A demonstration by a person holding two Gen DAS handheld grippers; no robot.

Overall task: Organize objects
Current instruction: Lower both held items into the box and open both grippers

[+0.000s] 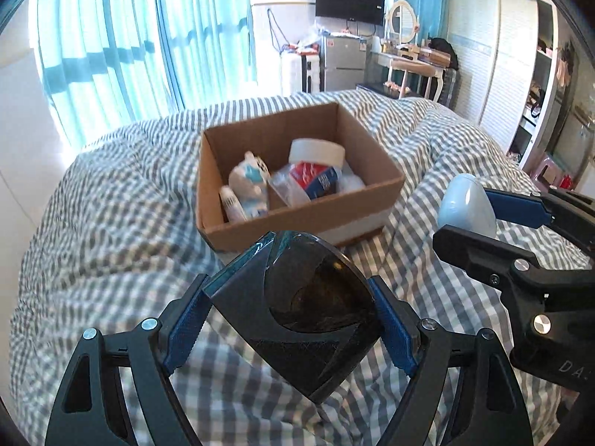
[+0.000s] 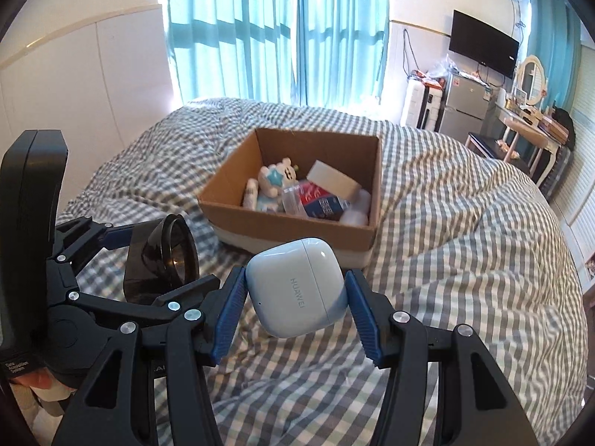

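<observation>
Both grippers were loaded: left gripper (image 1: 293, 319) clamped a dark glossy case (image 1: 308, 312), right gripper (image 2: 297, 293) gripped the earbud case (image 2: 297, 290), hovering short of the cardboard box (image 2: 297, 228), presumably for dropping in.

left hand-held gripper (image 1: 290, 319) clamped on load, right hand-held gripper (image 2: 295, 304) likewise, side by side

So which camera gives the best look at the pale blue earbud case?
The right wrist view: the pale blue earbud case sits centred between the right gripper's pads, its lettering readable. The left wrist view shows it small, side-on and partly hidden.
</observation>
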